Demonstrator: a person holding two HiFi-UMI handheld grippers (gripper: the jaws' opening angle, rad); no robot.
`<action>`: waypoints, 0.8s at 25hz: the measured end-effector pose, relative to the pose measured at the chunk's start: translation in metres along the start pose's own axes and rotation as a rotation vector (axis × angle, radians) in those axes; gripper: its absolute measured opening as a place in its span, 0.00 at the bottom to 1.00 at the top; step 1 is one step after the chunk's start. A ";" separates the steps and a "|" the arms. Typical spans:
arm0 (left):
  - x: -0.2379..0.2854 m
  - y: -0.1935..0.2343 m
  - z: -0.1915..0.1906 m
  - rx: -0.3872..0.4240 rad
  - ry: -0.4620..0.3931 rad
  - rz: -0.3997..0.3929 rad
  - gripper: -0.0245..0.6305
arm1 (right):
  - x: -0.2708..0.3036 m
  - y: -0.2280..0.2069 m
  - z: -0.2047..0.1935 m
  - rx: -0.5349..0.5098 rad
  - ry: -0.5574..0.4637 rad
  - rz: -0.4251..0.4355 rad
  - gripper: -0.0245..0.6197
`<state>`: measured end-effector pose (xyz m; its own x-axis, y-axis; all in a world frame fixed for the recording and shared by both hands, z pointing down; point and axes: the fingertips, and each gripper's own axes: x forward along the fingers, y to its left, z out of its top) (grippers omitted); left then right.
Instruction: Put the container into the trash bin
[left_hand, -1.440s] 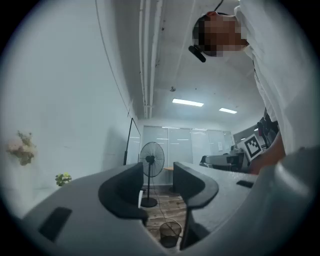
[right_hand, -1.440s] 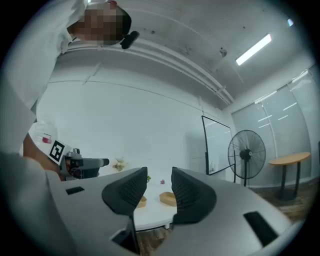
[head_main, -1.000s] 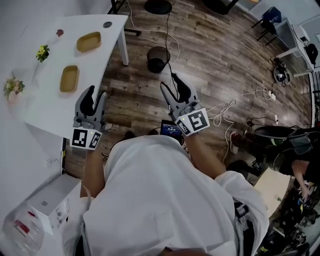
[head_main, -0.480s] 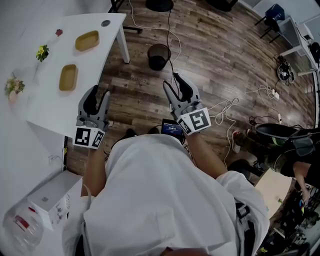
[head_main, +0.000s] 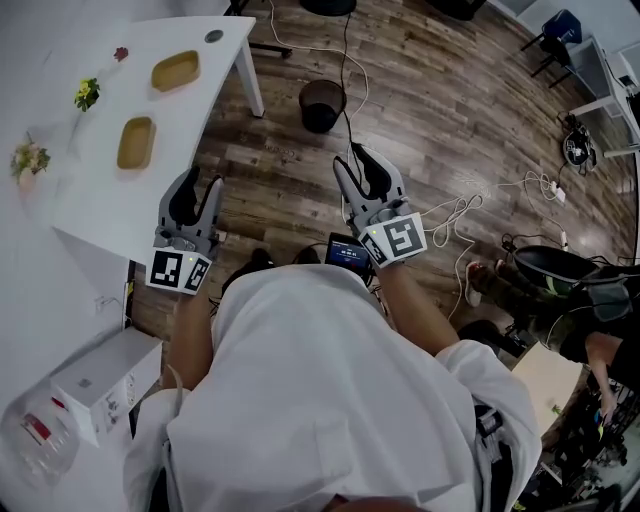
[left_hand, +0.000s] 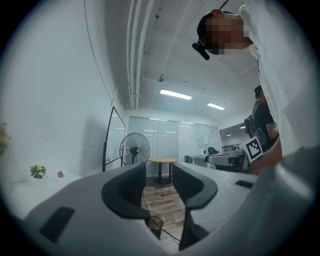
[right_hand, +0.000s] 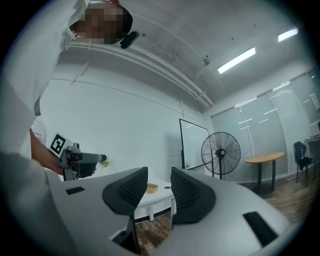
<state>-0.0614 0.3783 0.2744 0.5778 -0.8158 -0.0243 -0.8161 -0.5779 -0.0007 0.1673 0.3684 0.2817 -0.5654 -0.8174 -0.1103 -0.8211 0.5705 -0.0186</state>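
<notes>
A nearer container (head_main: 136, 142) and a farther container (head_main: 176, 70) are laid on the worktop (head_main: 100, 205). The trash bin (head_main: 322, 104) is set on the floor near the worktop's leg. Beside the worktop's edge the left gripper (head_main: 199, 185) is held wide and empty. Farther off, the right gripper (head_main: 356, 165) is being closed, with nothing between its jaws.

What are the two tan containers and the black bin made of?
The containers look like paper pulp or bamboo fibre: matte, even tan, with thin rounded rims. They are too small in view to be sure. The bin is dark and dull, perhaps wire mesh or plastic. I can't tell which from here.
</notes>
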 end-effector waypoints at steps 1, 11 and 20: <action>0.001 -0.003 0.000 0.002 0.002 -0.002 0.29 | -0.001 -0.002 -0.001 0.002 0.001 -0.003 0.29; 0.008 -0.017 -0.011 -0.020 0.017 0.008 0.28 | -0.012 -0.014 -0.012 0.018 0.007 0.010 0.28; 0.012 -0.019 -0.017 -0.015 0.035 0.027 0.27 | -0.010 -0.025 -0.025 0.054 0.029 0.035 0.27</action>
<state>-0.0387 0.3792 0.2911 0.5559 -0.8312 0.0107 -0.8312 -0.5557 0.0141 0.1911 0.3602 0.3084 -0.5967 -0.7981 -0.0833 -0.7956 0.6019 -0.0685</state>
